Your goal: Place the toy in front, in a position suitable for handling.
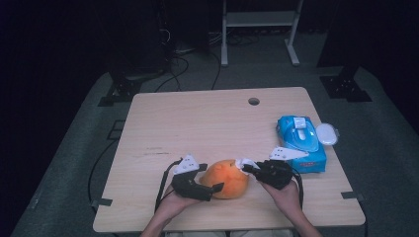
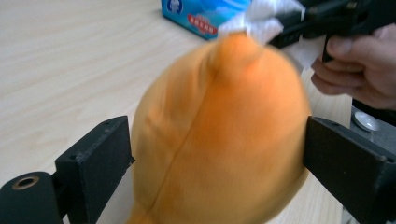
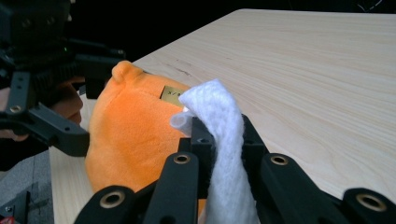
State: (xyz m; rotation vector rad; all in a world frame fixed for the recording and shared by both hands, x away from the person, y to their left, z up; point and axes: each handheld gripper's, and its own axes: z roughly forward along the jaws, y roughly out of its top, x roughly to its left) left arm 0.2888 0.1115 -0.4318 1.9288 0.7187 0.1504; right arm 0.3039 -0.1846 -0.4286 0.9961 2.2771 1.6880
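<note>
My left tongs [image 1: 215, 188] spread wide around the orange plush [image 1: 226, 178], jaws at both its sides, contact unclear. My right tongs [image 1: 245, 168] pinch a white wipe [image 3: 219, 140], touching the plush top. Plush sits on the counter [image 1: 197, 118] near my edge, blue wipe pack [image 1: 301, 143] just beside the right tongs.

Hardly any writing can be read here. The blue wipes pack [image 2: 205, 14] carries a red band with white lettering and a round blue emblem, both too blurred to make out. A small gold tag [image 3: 171, 95] on the orange plush toy [image 3: 130, 135] bears dark characters too small to read.
</note>
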